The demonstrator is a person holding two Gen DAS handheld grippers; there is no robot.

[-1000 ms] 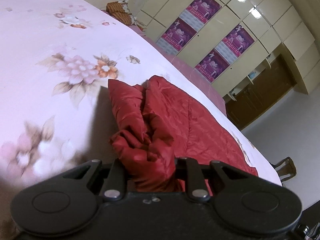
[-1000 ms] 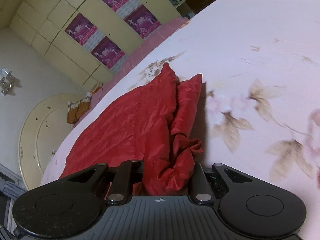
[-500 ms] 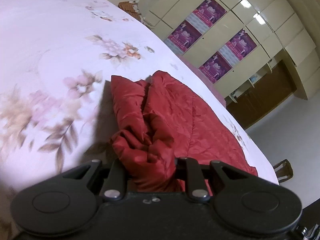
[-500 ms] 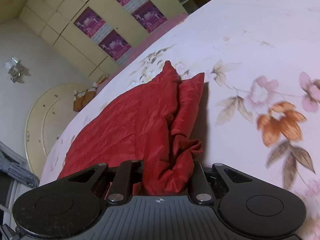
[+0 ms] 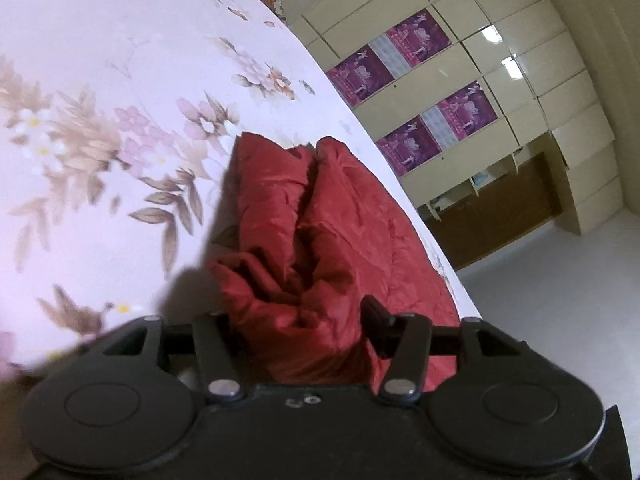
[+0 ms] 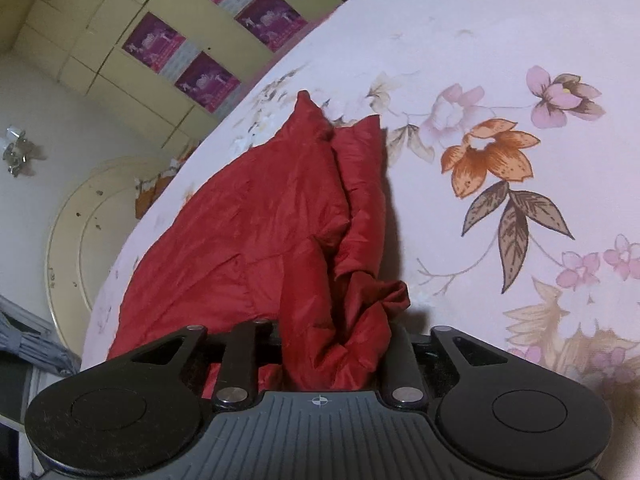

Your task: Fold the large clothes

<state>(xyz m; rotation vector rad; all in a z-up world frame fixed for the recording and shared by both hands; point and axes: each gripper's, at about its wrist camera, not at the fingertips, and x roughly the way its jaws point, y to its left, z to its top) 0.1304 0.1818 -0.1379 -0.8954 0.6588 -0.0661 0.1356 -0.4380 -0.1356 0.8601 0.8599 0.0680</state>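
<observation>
Both grippers, left (image 5: 296,320) and right (image 6: 332,332), have just been opening, releasing the red garment (image 5: 320,220) folded toward twelve o'clock on the bed (image 5: 100,60).

Red garment (image 5: 328,240) on pale pink sheet (image 5: 100,60) printed with pink, orange flowers.

No readable writing anywhere; the purple posters (image 5: 416,40) ahead of the grippers are too blurred for words.
</observation>
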